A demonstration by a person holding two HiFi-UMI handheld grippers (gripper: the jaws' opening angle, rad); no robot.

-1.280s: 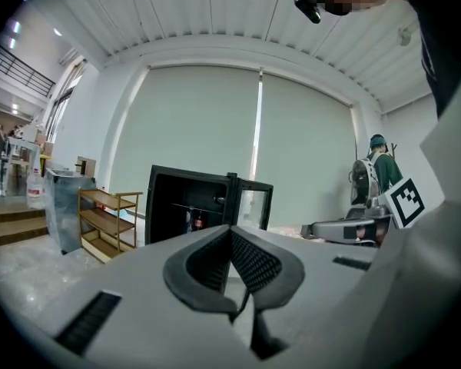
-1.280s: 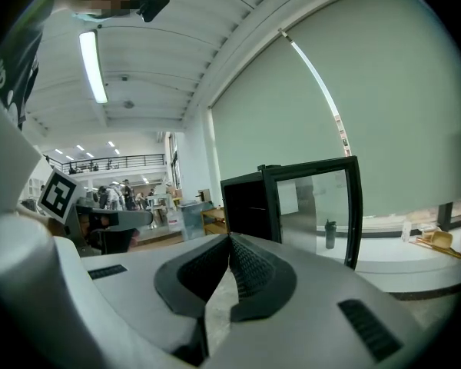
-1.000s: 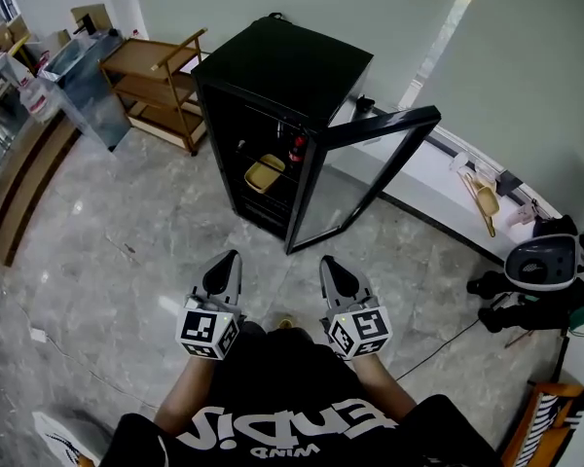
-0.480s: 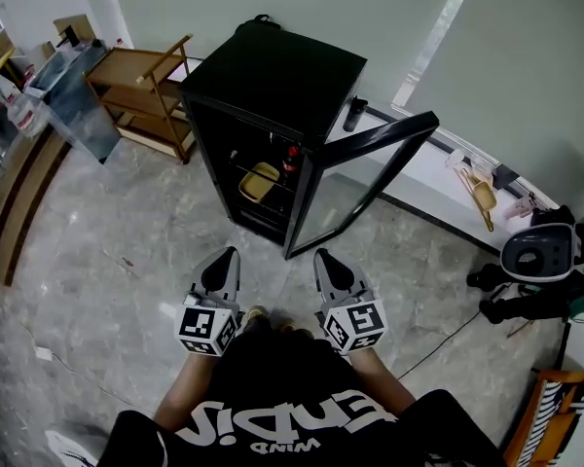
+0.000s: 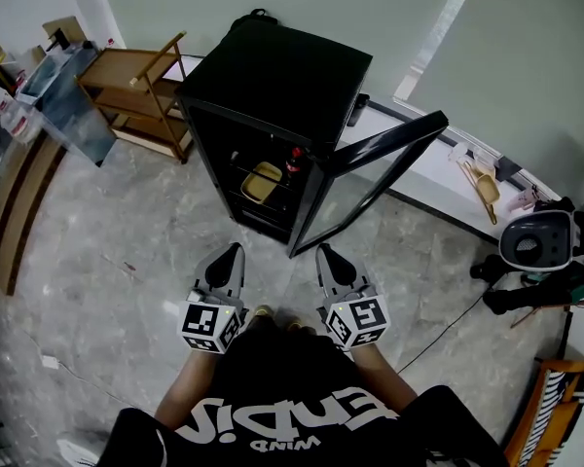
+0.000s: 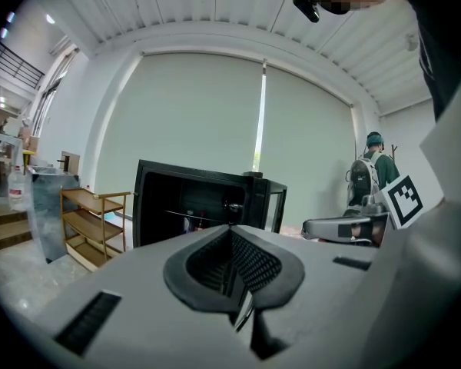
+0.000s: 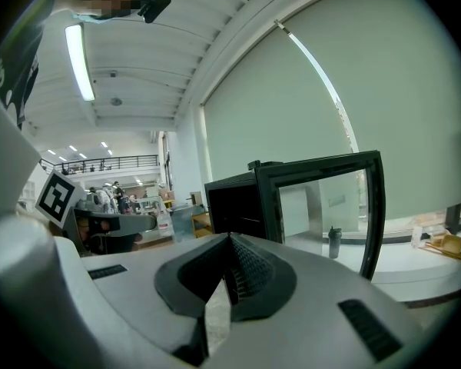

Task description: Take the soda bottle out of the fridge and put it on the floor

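Well, left gripper [image 5: 232,253] and right gripper [image 5: 327,254] are side by side over the floor [image 5: 127,261], both jaws closed with nothing between them. Soda bottle [image 5: 294,161] stands upright on a shelf inside the black fridge [image 5: 282,66], door [image 5: 355,197] swung open, well apart from both grippers.

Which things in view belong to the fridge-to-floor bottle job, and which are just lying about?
Job: dark soda bottle with red cap, on a shelf inside the open black glass-door fridge; grey marble floor.
Lying about: yellow tray in the fridge; wooden shelf cart; white round appliance.
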